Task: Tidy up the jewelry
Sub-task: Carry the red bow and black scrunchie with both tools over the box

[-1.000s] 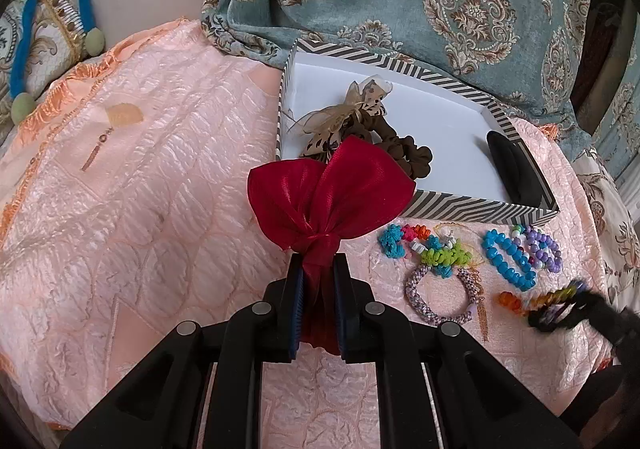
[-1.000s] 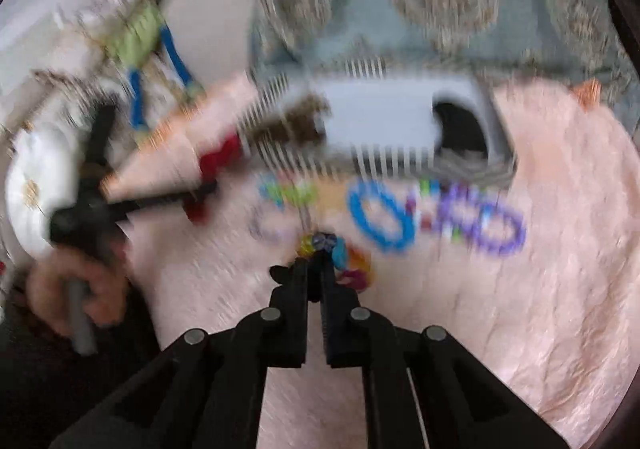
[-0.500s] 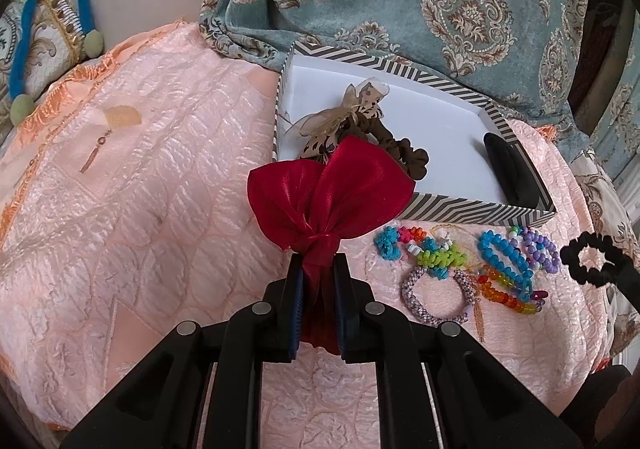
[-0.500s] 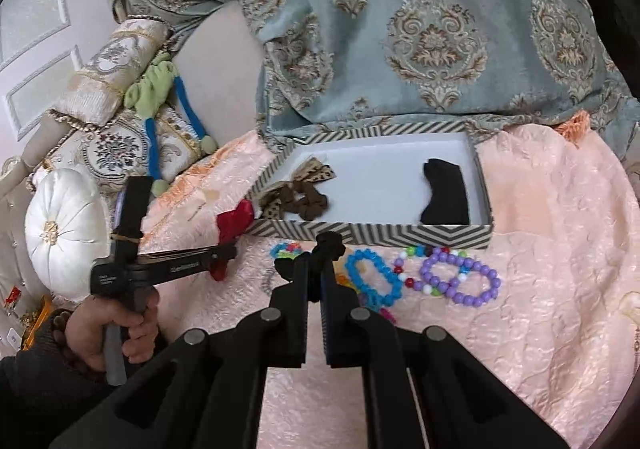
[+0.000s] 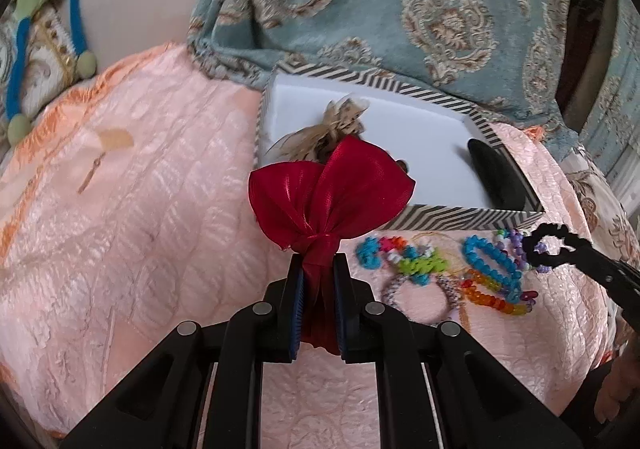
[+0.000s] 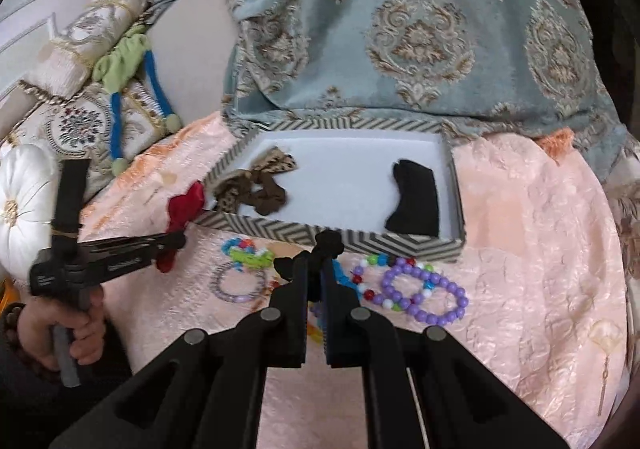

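Two items are in hand at once. My left gripper (image 5: 318, 269) has its jaws clamped on the knot of the red satin bow (image 5: 330, 189), which stands up off the peach bedspread (image 5: 140, 229) just short of the striped box (image 5: 460, 215). My right gripper (image 6: 316, 277) has its jaws closed on a black scrunchie (image 5: 550, 251), the loop sticking out past the tips, above the loose bracelets: blue bead bracelet (image 5: 490, 263), purple bead bracelet (image 6: 426, 295), orange-and-yellow bracelet (image 5: 494, 295) and a grey beaded ring (image 5: 416, 293). Inside the box lie a leopard-print bow with a brown scrunchie (image 6: 256, 187) at the left end and a black piece (image 6: 414, 197) at the right; white floor between them is free. I judge both carried items are bound for that box. Risks as I see them: both grippers converging on the same near wall could knock each other or tip the light box on the soft bed; the bow's wide wings may catch the rim and drag the leopard bow; the scrunchie's hanging loop sits close to the beads and could snag one if I dip low.
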`<state>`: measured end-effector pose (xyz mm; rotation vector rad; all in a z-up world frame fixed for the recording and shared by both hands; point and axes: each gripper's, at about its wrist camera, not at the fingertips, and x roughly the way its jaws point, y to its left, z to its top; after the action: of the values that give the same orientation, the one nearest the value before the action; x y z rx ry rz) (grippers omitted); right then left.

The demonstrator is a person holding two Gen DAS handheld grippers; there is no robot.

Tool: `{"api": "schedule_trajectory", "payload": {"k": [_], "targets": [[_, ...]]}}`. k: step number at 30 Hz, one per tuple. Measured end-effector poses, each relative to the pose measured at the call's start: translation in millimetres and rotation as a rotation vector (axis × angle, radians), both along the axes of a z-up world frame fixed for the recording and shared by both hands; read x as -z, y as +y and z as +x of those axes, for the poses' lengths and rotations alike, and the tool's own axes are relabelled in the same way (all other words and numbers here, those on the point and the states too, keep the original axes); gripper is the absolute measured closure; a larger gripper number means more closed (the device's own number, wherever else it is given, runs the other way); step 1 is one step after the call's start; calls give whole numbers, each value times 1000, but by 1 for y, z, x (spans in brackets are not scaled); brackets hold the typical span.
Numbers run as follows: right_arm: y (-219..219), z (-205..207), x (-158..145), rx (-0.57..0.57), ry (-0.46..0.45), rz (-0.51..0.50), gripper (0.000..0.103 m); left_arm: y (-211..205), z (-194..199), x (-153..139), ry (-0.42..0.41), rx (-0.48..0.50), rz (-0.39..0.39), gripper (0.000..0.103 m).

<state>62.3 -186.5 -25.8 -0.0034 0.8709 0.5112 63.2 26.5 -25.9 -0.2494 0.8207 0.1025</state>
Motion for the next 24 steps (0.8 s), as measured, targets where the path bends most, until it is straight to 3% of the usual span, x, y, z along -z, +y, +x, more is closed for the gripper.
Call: {"api": "schedule_trajectory", "payload": {"k": [5,12,24], "targets": [[-7,1,5,59,7,-16,98,-19,-3,-5,-52,43,86,103],[-9,1,6,91,-3,-49,98,-19,-2,-4,-46,54,56,103],[-8,2,11,114,13,-91,98,-21,-2,-2,-28,44,87,103]]}}
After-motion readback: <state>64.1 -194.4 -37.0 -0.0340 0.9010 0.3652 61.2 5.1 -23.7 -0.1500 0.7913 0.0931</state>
